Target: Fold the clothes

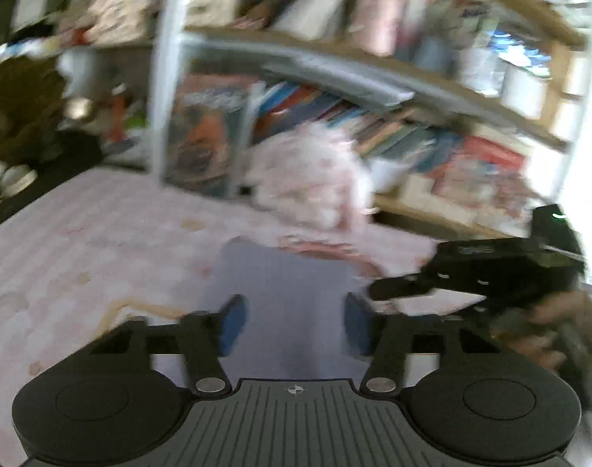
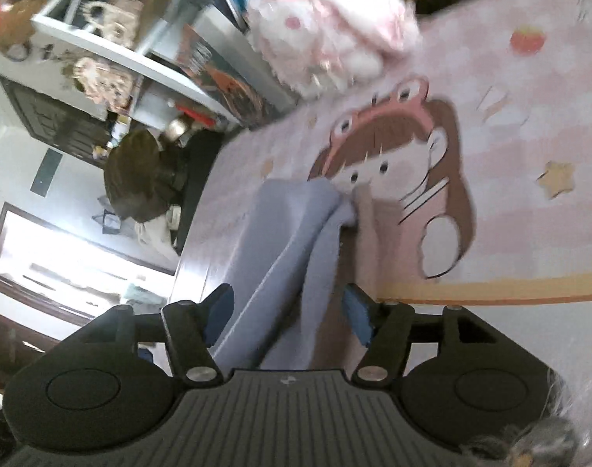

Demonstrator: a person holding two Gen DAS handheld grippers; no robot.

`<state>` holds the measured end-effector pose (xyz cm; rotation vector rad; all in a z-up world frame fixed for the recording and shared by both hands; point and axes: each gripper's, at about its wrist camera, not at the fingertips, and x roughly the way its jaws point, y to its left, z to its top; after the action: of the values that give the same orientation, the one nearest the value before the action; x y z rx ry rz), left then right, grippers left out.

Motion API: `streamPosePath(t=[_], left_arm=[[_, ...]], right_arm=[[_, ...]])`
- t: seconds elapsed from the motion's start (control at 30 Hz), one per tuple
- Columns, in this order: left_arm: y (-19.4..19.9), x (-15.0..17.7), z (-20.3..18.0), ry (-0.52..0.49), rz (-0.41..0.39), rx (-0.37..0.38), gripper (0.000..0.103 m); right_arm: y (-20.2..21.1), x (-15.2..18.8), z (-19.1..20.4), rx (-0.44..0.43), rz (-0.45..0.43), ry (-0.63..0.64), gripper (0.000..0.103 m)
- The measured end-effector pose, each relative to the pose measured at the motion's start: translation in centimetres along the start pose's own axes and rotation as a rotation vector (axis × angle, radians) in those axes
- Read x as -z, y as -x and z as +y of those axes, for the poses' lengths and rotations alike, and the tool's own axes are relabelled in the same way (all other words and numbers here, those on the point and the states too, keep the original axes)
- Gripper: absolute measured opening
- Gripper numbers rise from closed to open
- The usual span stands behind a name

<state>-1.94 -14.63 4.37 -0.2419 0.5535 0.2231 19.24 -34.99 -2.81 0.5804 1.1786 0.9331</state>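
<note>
A lavender-blue garment [image 1: 284, 292] lies on a pink cartoon-print bed cover [image 1: 81, 233]. My left gripper [image 1: 292, 325] is open just above it, blue pads wide apart, nothing between them. My right gripper [image 2: 288, 313] is also open; a folded ridge of the garment [image 2: 292, 241] runs up between its jaws, which stand clear of the cloth. The right gripper also shows in the left wrist view [image 1: 471, 272], at the garment's right edge. Both views are motion-blurred.
A fluffy pink-and-white plush toy [image 2: 331, 39] sits at the bed's far edge, also visible in the left wrist view [image 1: 311, 179]. Bookshelves [image 1: 374, 78] full of books stand behind the bed. A dark chair [image 2: 140, 179] is beside the bed.
</note>
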Motion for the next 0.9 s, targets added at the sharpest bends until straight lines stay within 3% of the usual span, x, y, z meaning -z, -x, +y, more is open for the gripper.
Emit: streamPosePath(t=[0.07,0.17,0.23,0.3,0.4,0.47,0.5,0.57,0.67,0.77,0.8,0.9], left_arm=[[-2.3,0.9,-0.5,-0.038,0.073,0.001,0.035],[-4.1,3.4,-2.9,-0.205,0.162,0.027,0.034],[-4.2,4.4,-3.7,-0.264,0.153,0.015,0.034],[-4.3,4.5,-3.6,-0.24,0.166,0.029,0.034],[-4.4,5.1,-4.2,-0.299,0.18,0.021,0.036],[-4.5,5.1,-4.5,-0.327,0.179,0.014,0.037],[-4.3,4.8,-4.3,-0.316,0.171,0.017,0.038],[-3.8,4.3,-4.0,-0.293,0.154,0.025,0.039],[-3.0,3.5,-3.4,-0.258,0.129,0.037,0.04],[-2.3,2.7,-2.9,-0.224,0.104,0.049,0.04],[-2.1,2.5,-2.7,-0.212,0.095,0.053,0.041],[-1.3,1.8,-2.1,-0.178,0.072,0.063,0.041]], right_arm=[[-1.6,-0.5,-0.1,0.017,0.016,-0.023,0.06],[-3.7,-1.1,-0.2,0.044,-0.002,-0.057,0.051],[-3.7,-0.9,0.7,0.046,-0.039,0.02,0.016],[-2.8,-0.2,2.1,0.023,-0.087,0.146,0.014],[-1.6,0.7,4.1,0.002,-0.156,0.327,0.014],[-2.4,0.2,3.3,0.216,-0.152,0.313,0.024],[-2.7,-0.3,2.6,0.308,-0.159,0.297,0.025],[-1.8,-0.8,1.6,0.349,-0.203,0.293,0.025],[0.1,-0.5,1.8,0.24,-0.166,0.249,0.029],[0.7,1.0,3.2,0.059,-0.055,0.225,0.047],[0.4,1.6,3.6,0.036,-0.018,0.226,0.051],[-1.4,3.2,4.0,0.092,0.049,0.222,0.051]])
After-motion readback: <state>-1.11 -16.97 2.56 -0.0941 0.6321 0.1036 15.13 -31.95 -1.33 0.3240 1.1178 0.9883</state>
